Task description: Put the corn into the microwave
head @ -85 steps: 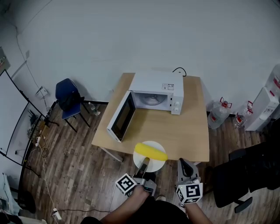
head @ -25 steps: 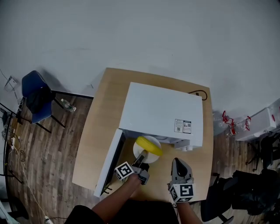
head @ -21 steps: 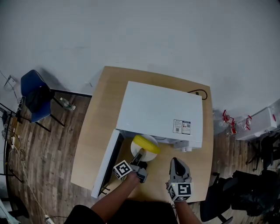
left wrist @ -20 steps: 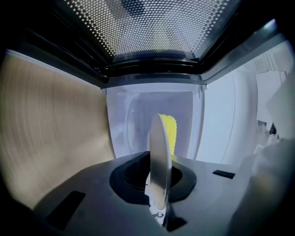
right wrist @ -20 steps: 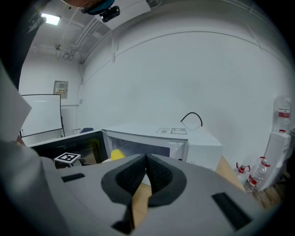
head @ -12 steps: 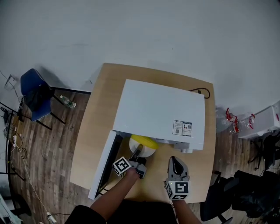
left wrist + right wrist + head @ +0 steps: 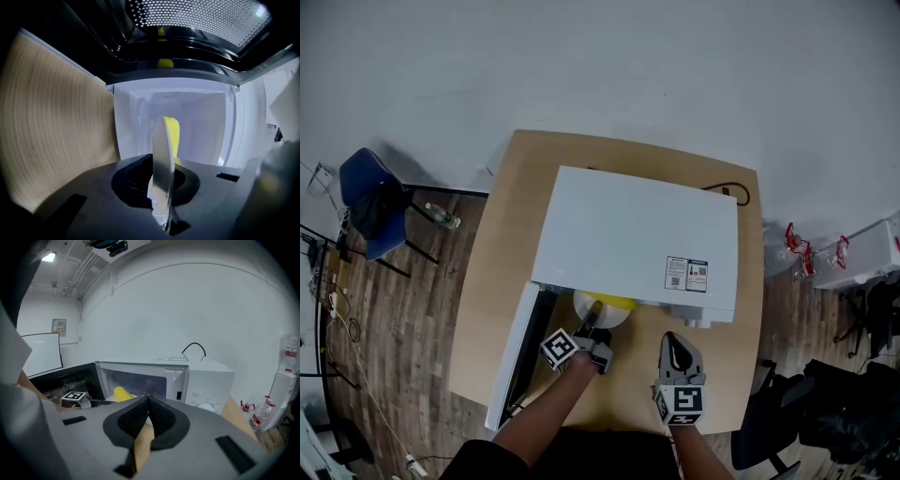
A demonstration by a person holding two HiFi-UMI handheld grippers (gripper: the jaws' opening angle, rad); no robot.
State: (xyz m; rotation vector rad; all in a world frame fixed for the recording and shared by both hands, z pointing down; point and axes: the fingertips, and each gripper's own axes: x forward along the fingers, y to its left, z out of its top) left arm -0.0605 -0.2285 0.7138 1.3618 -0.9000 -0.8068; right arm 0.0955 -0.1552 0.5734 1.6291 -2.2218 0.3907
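A yellow corn cob (image 7: 617,303) lies on a white plate (image 7: 592,313), half under the top of the white microwave (image 7: 637,234) at its open mouth. My left gripper (image 7: 590,330) is shut on the plate's near rim. In the left gripper view the plate (image 7: 161,159) stands edge-on between the jaws, with the corn (image 7: 174,135) behind it and the lit cavity (image 7: 197,117) straight ahead. My right gripper (image 7: 676,341) hangs over the table in front of the control panel, shut with nothing in it. In the right gripper view, past that gripper (image 7: 148,404), the corn (image 7: 122,393) shows at the oven opening.
The microwave door (image 7: 514,352) swings open to the left, over the wooden table (image 7: 492,244). A black cable (image 7: 733,192) runs behind the oven. A blue chair (image 7: 367,202) stands on the floor at left, water jugs (image 7: 797,248) at right.
The left gripper has carried the plate and corn forward and lower, from in front of the opening to partly inside it. The right gripper has sunk slightly, still shut.
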